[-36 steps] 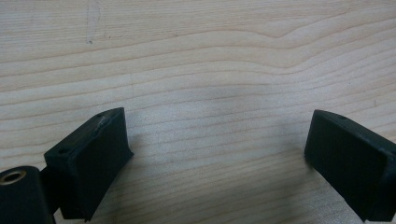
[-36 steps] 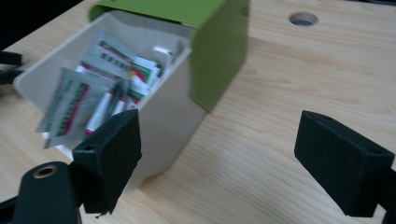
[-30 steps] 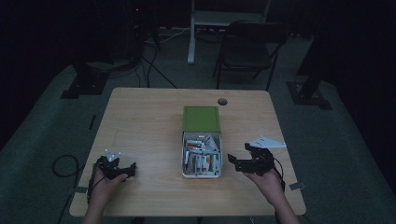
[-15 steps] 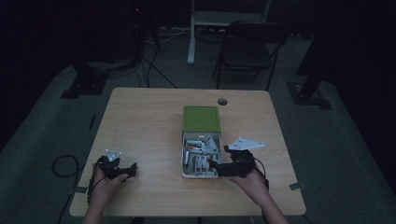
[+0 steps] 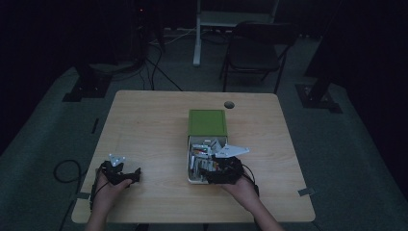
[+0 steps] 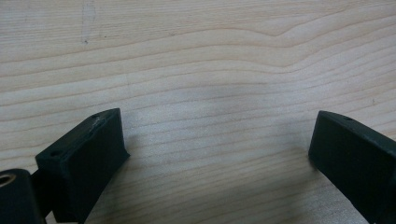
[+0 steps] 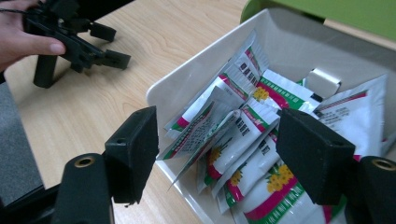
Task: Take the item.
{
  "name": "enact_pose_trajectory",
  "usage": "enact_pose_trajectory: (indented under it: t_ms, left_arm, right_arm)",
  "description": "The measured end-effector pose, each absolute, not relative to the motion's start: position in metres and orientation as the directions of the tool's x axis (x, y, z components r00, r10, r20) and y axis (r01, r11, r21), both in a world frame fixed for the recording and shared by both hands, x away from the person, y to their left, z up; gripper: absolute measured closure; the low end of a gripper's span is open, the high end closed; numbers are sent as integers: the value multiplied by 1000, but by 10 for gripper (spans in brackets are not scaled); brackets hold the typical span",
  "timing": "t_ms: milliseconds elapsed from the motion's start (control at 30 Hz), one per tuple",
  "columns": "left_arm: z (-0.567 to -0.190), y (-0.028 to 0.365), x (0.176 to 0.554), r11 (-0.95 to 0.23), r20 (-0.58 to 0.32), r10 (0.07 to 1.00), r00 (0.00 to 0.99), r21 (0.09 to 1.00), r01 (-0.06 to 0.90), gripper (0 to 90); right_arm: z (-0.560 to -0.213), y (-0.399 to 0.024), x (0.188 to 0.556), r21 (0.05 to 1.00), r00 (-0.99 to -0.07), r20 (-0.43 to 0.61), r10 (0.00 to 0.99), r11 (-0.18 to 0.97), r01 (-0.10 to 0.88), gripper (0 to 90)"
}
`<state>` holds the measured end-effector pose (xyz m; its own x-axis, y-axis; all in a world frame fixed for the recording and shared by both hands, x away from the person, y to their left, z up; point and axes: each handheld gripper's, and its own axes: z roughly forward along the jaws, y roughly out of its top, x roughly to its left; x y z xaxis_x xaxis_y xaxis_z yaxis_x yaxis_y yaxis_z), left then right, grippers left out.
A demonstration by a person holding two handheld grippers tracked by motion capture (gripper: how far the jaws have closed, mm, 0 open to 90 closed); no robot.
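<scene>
Having moved over sachet box (image 5: 192,163), right gripper (image 7: 217,154) closing

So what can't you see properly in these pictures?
- Words on the packets: too small and blurred in the right gripper view.
- Packets in the white box: too dark and tiny in the high view.
- Bottom of the box: hidden by packets.
- Box's far corner: cut off by the right gripper view's edge.
- Right gripper tips: the high view is too dark.

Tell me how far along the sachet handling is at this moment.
Done: the box is open, green lid back. In hand: the right gripper, jaws just closing but gripping nothing, reaches the sachets. Left: grasp one; the left gripper rests open on the table.
</scene>
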<state>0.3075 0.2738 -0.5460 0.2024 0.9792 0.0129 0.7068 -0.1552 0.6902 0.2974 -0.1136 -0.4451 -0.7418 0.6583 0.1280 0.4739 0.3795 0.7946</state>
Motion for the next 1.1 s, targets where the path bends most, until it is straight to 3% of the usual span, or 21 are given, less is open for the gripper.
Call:
enact_pose_trajectory:
  t_ms: [200,467,1100]
  left_arm:
    - [-546,274,307,-155,13,979,202,690,707,39]
    - [-546,274,308,-153,12,979,202,692,706,39]
    - [-546,274,307,-154,12,979,201,691,707,39]
  right_arm:
    - [-456,-105,302,784,-722,121,681,381,490,390]
    - [-462,-101,299,777,-724,112,680,394,490,595]
    - [-480,-92,297,750,-715,125,688,406,522,776]
